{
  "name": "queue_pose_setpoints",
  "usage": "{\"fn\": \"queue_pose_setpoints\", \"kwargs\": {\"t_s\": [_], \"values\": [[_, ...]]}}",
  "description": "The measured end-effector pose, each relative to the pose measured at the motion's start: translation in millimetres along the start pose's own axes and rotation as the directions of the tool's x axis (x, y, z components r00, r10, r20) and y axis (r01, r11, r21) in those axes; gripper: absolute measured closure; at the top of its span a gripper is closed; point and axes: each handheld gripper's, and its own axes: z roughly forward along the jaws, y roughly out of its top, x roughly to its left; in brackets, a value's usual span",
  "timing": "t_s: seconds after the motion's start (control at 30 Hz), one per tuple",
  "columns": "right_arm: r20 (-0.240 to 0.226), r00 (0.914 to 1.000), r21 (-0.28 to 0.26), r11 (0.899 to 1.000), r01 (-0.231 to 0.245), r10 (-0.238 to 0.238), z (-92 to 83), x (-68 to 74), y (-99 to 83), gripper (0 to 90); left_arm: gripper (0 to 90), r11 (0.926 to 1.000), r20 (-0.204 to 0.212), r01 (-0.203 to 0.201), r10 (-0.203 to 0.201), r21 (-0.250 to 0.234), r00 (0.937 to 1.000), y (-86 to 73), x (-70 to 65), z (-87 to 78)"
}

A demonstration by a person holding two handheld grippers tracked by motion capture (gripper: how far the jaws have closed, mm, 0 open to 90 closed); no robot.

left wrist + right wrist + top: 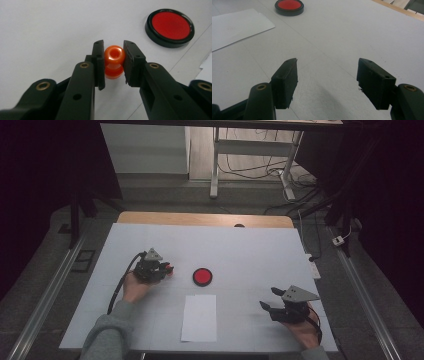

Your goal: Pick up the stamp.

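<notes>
on the white table [260,265] my right gripper [327,82] rests wide and empty. my left gripper [113,62] pinches the orange bead [114,56] by its tips, near the red disc [170,25]. it's round and glossy; any wobble could squirt it free.

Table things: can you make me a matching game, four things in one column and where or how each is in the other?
Things:
1. orange piece
2. red disc
3. paper
4. right gripper

Places or states:
A. lies flat at the near edge of the table
B. open, nothing between its jaws
C. clamped in the left gripper
D. sits in a black rim at mid table

Pairs: 1-C, 2-D, 3-A, 4-B
</notes>
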Motion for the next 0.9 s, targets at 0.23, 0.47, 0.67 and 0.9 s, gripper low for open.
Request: {"fn": "queue_pose_setpoints", "kwargs": {"t_s": [0.23, 0.47, 0.67, 0.9], "values": [[0.002, 1.0, 0.003, 1.0, 0.002, -0.002, 0.0, 0.0, 0.0, 32.4, 72.0, 0.9992, 0.013, 0.02, -0.02, -0.036, 0.9997, 1.7, 1.8, -8.1], [0.003, 1.0, 0.003, 1.0, 0.002, -0.002, -0.1, 0.2, 0.1, 32.4, 72.0, 0.9974, 0.027, 0.033, -0.032, -0.064, 0.9991, 3.1, 1.8, -15.4], [0.009, 1.0, 0.005, 1.0, 0.004, -0.004, 0.0, 0.5, 0.1, 32.4, 72.0, 0.9957, 0.037, 0.038, -0.035, -0.085, 0.9987, 4.6, 1.4, -21.0], [0.005, 1.0, 0.003, 1.0, 0.005, -0.005, 1.1, 0.8, -0.3, 32.5, 72.0, 0.9938, 0.053, 0.044, -0.039, -0.102, 0.9979, 7.1, 0.6, -26.1]]}}
